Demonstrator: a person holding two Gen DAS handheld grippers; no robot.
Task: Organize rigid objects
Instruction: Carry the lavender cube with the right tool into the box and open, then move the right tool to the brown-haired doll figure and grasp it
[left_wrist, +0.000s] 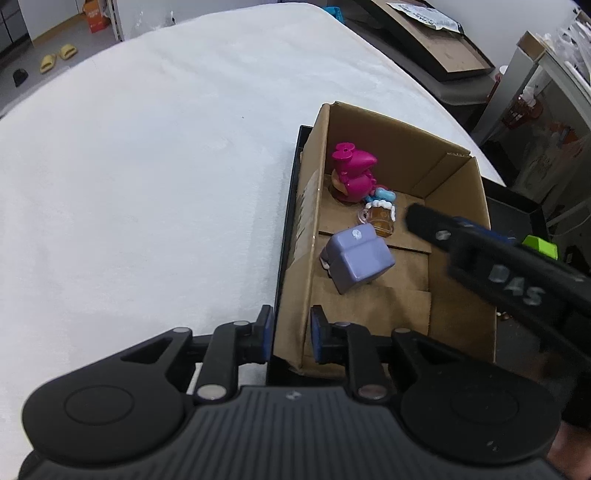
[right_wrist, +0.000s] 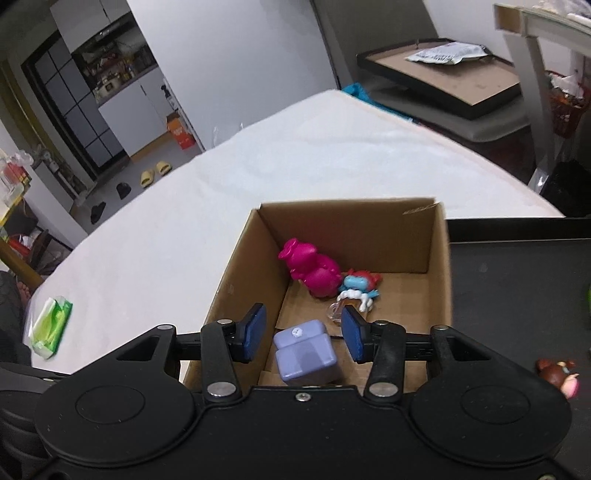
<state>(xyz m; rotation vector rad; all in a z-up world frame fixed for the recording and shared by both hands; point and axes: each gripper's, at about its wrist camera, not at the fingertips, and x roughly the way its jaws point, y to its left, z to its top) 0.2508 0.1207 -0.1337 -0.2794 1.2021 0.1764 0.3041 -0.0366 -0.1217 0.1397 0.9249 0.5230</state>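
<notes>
Cardboard box (right_wrist: 240, 258): you have it open-topped on a black tray (right_wrist: 517, 280), which lies on the white-covered table (left_wrist: 147, 184). Its flaps stand up as walls.
Inside the box, far end: a magenta toy figure (left_wrist: 352, 173) sits against the wall, close to a corner.
Inside the box, beside it: a small blue and red figure (right_wrist: 358, 282) touches the magenta one, and a tiny amber mug with a white foam top (left_wrist: 380, 218) lies just in front of it.
Inside the box, near end: a lavender block-shaped toy (left_wrist: 356, 258) rests tilted on the cardboard floor, apart from the other three.
Left gripper (left_wrist: 291, 338): your blue pads straddle the near wall of the box, one outside and one inside. A narrow gap shows between each pad and the cardboard, so they are slightly apart and not pinching it.
Right gripper (right_wrist: 303, 338): you hold it over the box with the fingers spread and empty; the lavender toy lies lower down, on the box floor, seen between them.
On the tray outside the box: a brown and pink figurine (right_wrist: 557, 373) and a green piece (left_wrist: 541, 246).
On the table: a green and white packet (right_wrist: 50, 326), well apart from the box.
</notes>
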